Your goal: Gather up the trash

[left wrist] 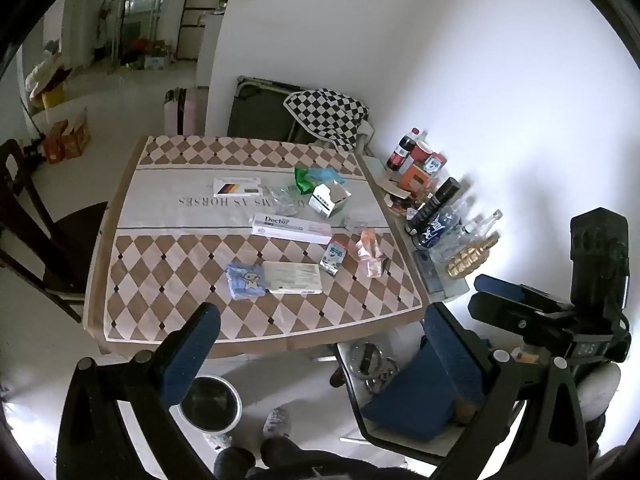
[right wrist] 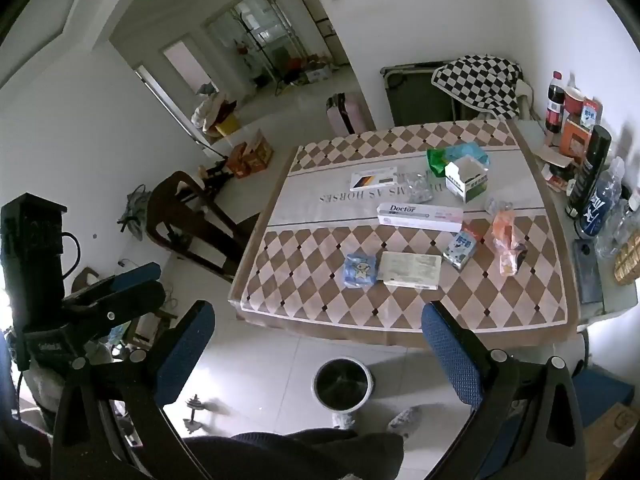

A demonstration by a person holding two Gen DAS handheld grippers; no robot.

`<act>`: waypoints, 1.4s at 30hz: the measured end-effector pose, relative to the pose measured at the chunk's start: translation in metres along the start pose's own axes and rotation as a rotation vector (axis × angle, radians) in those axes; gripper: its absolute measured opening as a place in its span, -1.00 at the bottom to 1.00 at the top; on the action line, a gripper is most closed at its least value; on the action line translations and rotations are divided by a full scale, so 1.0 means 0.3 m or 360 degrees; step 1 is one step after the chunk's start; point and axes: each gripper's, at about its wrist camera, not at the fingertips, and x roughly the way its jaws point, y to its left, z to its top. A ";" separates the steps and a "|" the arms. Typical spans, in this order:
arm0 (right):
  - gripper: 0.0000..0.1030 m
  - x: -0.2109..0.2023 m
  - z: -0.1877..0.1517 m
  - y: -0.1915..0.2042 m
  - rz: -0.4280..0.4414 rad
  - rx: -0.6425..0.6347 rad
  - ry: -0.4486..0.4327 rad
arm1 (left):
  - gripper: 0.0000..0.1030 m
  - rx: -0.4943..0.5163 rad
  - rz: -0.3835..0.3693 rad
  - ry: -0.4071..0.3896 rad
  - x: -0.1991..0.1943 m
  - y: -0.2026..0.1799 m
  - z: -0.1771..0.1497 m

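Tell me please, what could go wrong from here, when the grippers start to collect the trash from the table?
1. The bottles crowd the side shelf right beside the table's edge; a sweep toward the orange wrapper could topple them.
2. The clear plastic wrap looks thin and flat, so the fingers may slip off it.
3. The trash bin sits on the floor below the table's near edge; a light wrapper dropped from table height might miss it.

Table ahead of both grippers; bin on floor below its near edge, between right gripper's fingers; flat box nearest on table, pouch touching its left side, carton at right; Doctor box behind; bottles far right.
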 end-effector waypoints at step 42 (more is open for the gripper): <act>1.00 0.029 0.001 -0.031 0.0007 0.0010 0.0045 | 1.00 -0.0023 -0.0089 0.0026 0.035 -0.047 0.001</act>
